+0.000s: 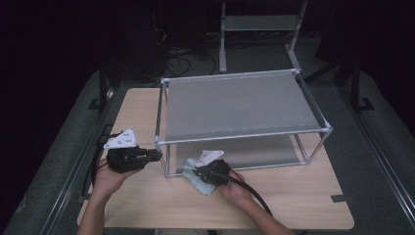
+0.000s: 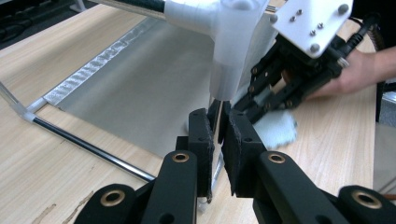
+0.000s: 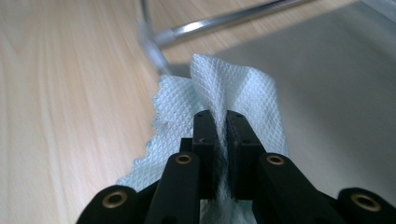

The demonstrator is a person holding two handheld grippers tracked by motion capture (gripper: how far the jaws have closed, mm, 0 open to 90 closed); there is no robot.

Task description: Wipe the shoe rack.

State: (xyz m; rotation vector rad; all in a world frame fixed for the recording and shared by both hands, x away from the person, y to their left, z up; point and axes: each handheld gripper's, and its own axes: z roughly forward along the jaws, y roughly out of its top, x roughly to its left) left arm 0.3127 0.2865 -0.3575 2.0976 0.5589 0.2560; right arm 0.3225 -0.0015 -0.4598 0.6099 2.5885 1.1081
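High view places a two-tier metal shelf rack (image 1: 240,105) on the wooden table (image 1: 293,196), with the left gripper (image 1: 155,155) clamped on the rack's front-left corner post (image 2: 215,109) to brace it. Right gripper (image 3: 220,123) pinches a fold of a pale green wiping cloth (image 3: 243,93), which lies at the front edge of the lower shelf sheet (image 2: 140,93) beside that post. Risk: the thin fold can slip from the pads during a wipe, or the cloth can snag on the post and drag the rack.

A wooden table (image 1: 293,205) on grey floor (image 1: 381,112) — dim room, dark at twelve o'clock, where a metal stand (image 1: 259,24) and cables (image 1: 178,61) sit.
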